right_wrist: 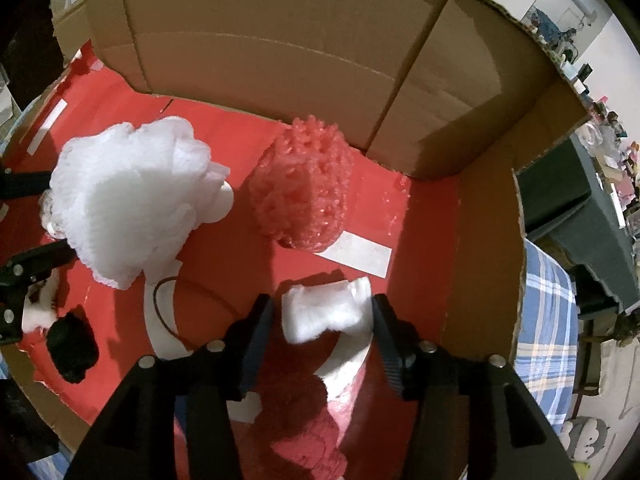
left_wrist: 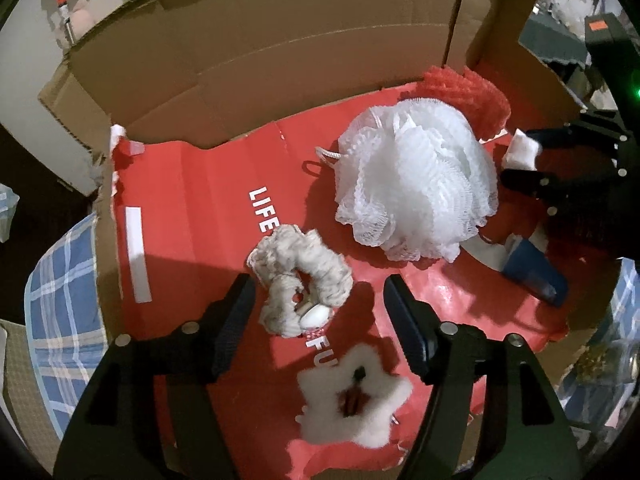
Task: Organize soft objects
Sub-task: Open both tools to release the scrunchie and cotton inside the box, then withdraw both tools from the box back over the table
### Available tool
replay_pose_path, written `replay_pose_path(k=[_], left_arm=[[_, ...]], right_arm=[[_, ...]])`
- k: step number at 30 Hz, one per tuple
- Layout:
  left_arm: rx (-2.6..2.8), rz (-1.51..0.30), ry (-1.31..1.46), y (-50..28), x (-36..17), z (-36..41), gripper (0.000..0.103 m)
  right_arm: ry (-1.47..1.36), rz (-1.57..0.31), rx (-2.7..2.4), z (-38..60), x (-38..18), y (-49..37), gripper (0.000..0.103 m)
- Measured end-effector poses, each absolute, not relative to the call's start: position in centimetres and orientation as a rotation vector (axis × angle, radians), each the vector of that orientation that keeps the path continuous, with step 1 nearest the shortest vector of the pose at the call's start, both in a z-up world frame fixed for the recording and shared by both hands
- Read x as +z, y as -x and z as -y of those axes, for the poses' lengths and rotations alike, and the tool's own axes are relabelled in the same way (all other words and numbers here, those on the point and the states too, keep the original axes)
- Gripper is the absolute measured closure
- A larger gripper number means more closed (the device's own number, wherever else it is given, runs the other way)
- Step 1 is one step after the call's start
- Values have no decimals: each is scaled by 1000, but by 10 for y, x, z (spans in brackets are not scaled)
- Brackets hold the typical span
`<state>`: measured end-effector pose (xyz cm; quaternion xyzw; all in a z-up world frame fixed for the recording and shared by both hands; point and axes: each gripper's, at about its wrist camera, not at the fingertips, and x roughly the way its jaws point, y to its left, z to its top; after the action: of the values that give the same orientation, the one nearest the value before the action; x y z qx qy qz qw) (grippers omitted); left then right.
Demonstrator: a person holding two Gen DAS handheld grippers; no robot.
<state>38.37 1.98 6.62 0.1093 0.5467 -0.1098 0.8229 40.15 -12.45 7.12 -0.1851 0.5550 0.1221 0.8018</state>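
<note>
Fingers (right_wrist: pixel 262 320) flank cotton wad (right_wrist: pixel 324 312) — perhaps clear.

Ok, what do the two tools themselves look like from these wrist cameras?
Both the left tool and the right tool are matte black plastic, each with two angular fingers carrying ribbed flat pads and round silver bolt heads at the joints. No cables, sleeves or markings show on them.

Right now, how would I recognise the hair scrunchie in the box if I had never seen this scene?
Look inside the cardboard box with the red lining. In front of the big white bath sponge lies the scrunchie, between the open fingers of the left gripper. Unlike its neighbours, it is a cream, knitted ring with a hole in the middle.
</note>
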Motion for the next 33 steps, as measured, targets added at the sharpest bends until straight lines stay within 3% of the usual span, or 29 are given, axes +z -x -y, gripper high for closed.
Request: replay_pose_path(k=[3, 6, 11, 13, 19, 22, 25, 33], left_arm=[[-243, -1148, -212, -375, 74, -23, 37], [-251, -1124, -188, -362, 87, -23, 35], [-270, -1059, -147, -329, 114, -24, 32], [-289, -1023, -123, -313, 126, -26, 28], [-338, -939, -58, -274, 157, -26, 27], [-348, -876, -51, -249, 171, -24, 19], [-355, -793, -36, -216, 183, -22, 16], [-365, -633, -8, -139, 188, -16, 11]], right_arm=[[399, -1175, 261, 123, 78, -395, 44], [403, -1143, 248, 124, 89, -386, 31], [377, -1087, 244, 129, 117, -363, 29], [363, -1051, 249, 130, 132, -349, 20], [305, -926, 265, 141, 177, -300, 10], [269, -852, 276, 154, 196, -266, 4], [256, -762, 282, 163, 213, -229, 0], [204, -551, 310, 175, 233, -125, 0]])
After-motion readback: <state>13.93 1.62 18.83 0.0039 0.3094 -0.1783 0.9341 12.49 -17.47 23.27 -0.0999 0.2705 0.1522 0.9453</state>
